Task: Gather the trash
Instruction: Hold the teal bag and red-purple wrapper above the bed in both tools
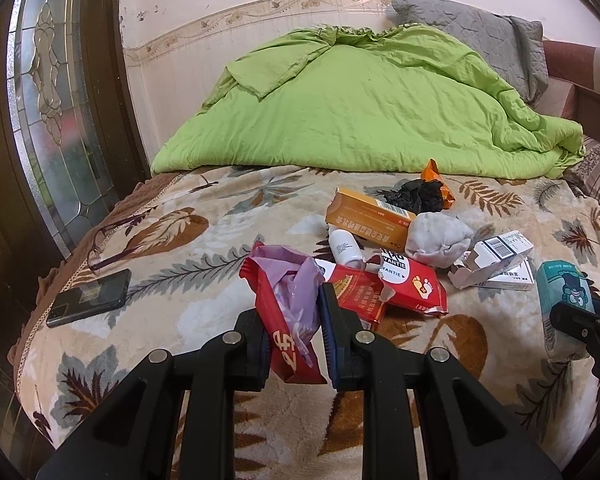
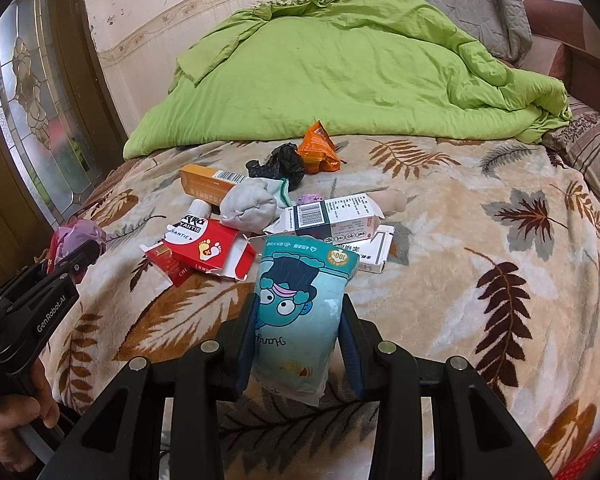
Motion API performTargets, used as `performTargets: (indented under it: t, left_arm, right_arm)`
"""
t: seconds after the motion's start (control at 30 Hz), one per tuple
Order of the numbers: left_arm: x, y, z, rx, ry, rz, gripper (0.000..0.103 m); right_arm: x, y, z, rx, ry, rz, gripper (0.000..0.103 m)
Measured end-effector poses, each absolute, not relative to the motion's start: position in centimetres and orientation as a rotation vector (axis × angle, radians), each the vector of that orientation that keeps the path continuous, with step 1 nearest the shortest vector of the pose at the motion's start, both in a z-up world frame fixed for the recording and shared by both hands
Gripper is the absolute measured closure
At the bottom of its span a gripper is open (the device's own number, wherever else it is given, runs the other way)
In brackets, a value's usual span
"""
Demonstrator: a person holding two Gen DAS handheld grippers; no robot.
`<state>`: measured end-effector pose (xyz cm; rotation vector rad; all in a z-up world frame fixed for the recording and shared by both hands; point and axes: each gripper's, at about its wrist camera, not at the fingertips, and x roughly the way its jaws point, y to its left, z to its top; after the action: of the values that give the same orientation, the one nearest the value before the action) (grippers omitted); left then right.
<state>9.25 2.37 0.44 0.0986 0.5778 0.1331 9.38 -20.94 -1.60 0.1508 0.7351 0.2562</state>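
My left gripper is shut on a red wrapper with a purple plastic bag stuffed in it, held above the bed. My right gripper is shut on a teal cartoon tissue pack, also seen in the left wrist view. Trash lies ahead on the leaf-print blanket: a red foot-patch box, an orange box, a white barcode box, a black bag, an orange snack packet, a small white bottle and a grey balled sock.
A green quilt and a grey pillow lie at the head of the bed. A black phone and glasses rest near the left edge. A wooden door with glass stands to the left.
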Motion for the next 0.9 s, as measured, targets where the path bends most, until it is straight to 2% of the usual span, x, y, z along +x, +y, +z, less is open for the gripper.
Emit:
performTargets:
  t: [0.9]
  left_arm:
    - [8.0, 1.2, 3.1, 0.074, 0.54, 0.096, 0.083]
  right_arm:
    - [9.3, -21.0, -1.5, 0.159, 0.727, 0.253, 0.062]
